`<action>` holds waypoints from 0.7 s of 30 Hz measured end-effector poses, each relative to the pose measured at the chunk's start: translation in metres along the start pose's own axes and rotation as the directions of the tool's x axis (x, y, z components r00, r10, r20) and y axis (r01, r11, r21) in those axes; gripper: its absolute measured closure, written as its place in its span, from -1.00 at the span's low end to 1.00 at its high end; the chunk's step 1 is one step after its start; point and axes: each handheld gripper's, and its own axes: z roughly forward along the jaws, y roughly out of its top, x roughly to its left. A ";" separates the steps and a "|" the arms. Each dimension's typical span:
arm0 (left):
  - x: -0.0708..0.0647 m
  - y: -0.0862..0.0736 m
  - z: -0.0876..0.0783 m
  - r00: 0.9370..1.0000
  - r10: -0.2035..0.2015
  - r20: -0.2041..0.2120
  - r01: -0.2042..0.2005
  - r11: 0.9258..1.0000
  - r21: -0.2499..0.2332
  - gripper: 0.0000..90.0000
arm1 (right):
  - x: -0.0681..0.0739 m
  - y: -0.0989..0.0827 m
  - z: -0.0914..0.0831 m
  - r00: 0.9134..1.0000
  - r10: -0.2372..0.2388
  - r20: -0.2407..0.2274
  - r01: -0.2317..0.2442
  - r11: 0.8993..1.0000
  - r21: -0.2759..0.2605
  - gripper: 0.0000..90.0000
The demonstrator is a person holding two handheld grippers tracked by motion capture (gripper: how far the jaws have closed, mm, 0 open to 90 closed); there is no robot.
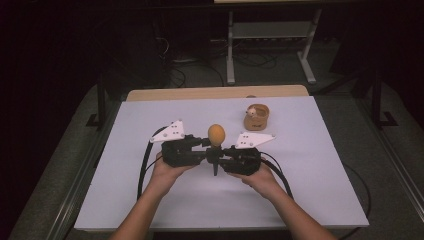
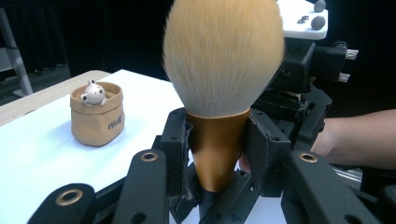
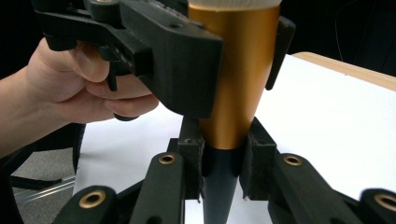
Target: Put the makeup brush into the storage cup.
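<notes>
High view first: brush (image 1: 216, 137) upright between the two grippers, above the white table (image 1: 150, 200), fluffy orange head on top, dark tapered handle pointing down. Left gripper (image 1: 205, 146) coming in from the left, right gripper (image 1: 220, 161) from the right, meeting head-on at the brush over the middle of the board. Both hands wrapped round the gripper bodies, forearms rising from the bottom edge.

Left gripper view: jaws clamped on the copper-coloured ferrule (image 2: 215, 149), pads (image 2: 180, 144) pressing on both sides just under the bristles (image 2: 223, 51). Firm hold, jaws only narrowly apart, the ferrule filling the gap. Right gripper's body just behind the brush here, hand (image 2: 355, 140) at the right edge.

Right gripper view: jaws closed lower down, right where the ferrule (image 3: 236, 74) meets the dark handle (image 3: 219, 186). Pads (image 3: 254, 158) tight against both sides, nothing loose. Left gripper's jaw directly above, gripping the same ferrule higher up, left hand (image 3: 70, 88) behind it.

Off to the side: small tan bag-shaped pot (image 1: 256, 118) with a little bear figure (image 2: 93, 92) peeking out, standing on the table well apart from the brush, toward the far right in the high view.
</notes>
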 end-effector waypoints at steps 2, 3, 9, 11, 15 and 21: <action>0.000 0.000 0.000 1.000 0.001 0.003 -0.001 1.000 -0.001 0.40 | 0.000 0.000 0.000 1.000 -0.003 0.002 0.003 1.000 0.001 0.61; 0.000 0.000 0.000 1.000 0.003 0.003 -0.003 1.000 0.000 0.40 | 0.000 0.000 0.000 1.000 -0.002 0.003 0.002 1.000 0.000 0.61; 0.001 -0.001 0.000 1.000 0.004 0.004 -0.004 1.000 0.003 0.39 | 0.001 0.000 0.000 1.000 -0.006 0.011 0.006 1.000 0.007 0.62; 0.001 -0.001 0.000 1.000 0.004 0.005 -0.004 1.000 0.002 0.39 | 0.001 0.000 0.000 1.000 -0.006 0.015 0.006 1.000 0.008 0.62; 0.001 -0.001 0.000 1.000 0.007 0.003 -0.007 1.000 0.005 0.39 | 0.001 0.000 0.000 1.000 -0.004 0.016 0.004 1.000 0.012 0.63; 0.001 -0.001 0.000 1.000 0.016 -0.013 -0.016 1.000 0.011 0.23 | 0.000 0.000 -0.001 1.000 0.006 0.022 -0.006 1.000 0.012 0.63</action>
